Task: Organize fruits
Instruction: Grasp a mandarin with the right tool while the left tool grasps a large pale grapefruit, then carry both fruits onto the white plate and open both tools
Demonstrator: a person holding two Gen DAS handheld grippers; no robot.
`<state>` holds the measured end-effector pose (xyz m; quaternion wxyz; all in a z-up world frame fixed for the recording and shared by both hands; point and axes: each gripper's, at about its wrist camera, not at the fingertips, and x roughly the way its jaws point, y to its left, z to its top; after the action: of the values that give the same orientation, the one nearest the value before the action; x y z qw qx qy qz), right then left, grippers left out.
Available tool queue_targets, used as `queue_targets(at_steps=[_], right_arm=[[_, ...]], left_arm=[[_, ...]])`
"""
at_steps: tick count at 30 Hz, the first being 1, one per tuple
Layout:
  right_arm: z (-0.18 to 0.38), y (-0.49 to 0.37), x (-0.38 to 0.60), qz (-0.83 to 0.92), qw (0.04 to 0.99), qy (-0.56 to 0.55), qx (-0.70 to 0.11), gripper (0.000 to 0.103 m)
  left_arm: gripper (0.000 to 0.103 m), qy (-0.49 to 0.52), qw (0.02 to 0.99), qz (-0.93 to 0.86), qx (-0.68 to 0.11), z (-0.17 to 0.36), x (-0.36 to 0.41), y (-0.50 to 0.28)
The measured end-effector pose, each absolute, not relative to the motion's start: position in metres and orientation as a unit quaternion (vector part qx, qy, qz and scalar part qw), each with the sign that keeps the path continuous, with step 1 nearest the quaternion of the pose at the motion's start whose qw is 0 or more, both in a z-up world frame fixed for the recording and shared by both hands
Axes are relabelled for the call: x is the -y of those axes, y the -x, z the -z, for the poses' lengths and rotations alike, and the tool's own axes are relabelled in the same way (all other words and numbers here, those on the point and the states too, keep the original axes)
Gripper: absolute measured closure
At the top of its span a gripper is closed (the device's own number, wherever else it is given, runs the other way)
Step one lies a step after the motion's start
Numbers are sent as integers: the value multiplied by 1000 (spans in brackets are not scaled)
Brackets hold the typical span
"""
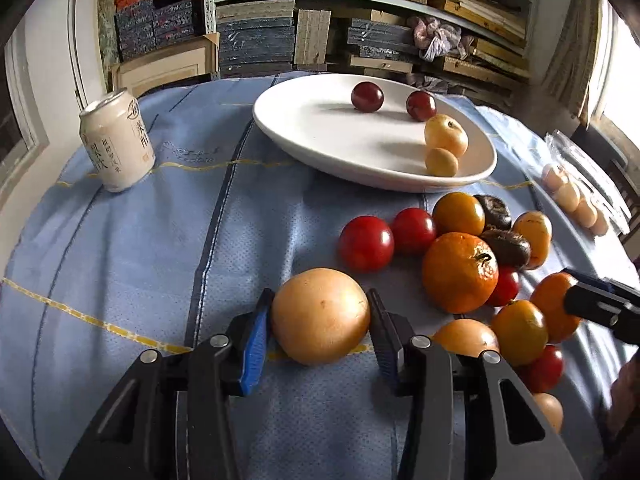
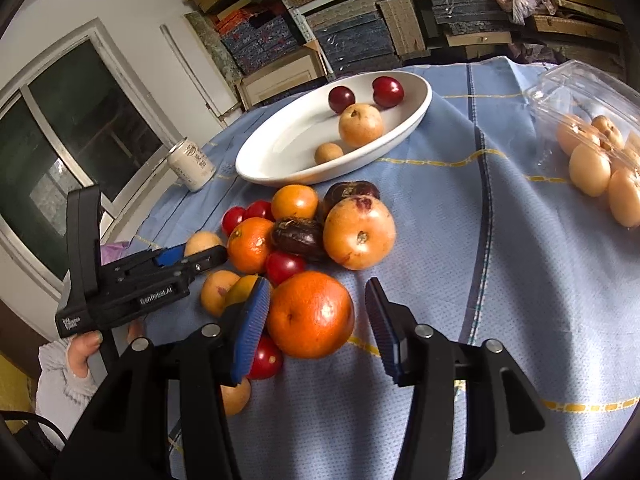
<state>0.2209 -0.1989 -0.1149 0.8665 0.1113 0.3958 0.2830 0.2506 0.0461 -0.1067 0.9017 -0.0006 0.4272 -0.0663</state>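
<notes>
Left gripper [image 1: 320, 320] clamped on pear [image 1: 320, 316], beside fruit pile [image 1: 460, 248]; bare cloth [image 1: 120, 260] leftward. Right gripper [image 2: 318, 316] narrow around orange [image 2: 310, 314], right pad apart. Plate [image 1: 304, 136] beyond.

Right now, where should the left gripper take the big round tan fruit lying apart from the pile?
Grip the big round tan fruit across its widest middle, coming from the near side, angled down. Its sides are free and the left gripper already straddles it.

Plate [image 1: 304, 128] is sitting behind the fruit pile [image 1: 460, 248] on the cloth [image 1: 160, 240]; four fruits are lying in it. Can [image 1: 117, 141] is standing left of plate. Clear box [image 2: 592, 92] is lying right.
</notes>
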Motion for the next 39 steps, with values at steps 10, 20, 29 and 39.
queue_targets(at_steps=[10, 20, 29, 39], right_arm=[[123, -216, 183, -283, 866, -65, -407, 56], [102, -207, 191, -290, 882, -79, -363, 58], [38, -264, 179, -272, 905, -65, -319, 58], [61, -352, 96, -272, 893, 23, -357, 58]], left_arm=[[57, 17, 903, 83, -422, 106, -48, -245], [57, 14, 923, 89, -374, 90, -47, -230], [57, 5, 934, 103, -343, 34, -34, -276], [57, 53, 920, 61, -385, 55, -58, -382]])
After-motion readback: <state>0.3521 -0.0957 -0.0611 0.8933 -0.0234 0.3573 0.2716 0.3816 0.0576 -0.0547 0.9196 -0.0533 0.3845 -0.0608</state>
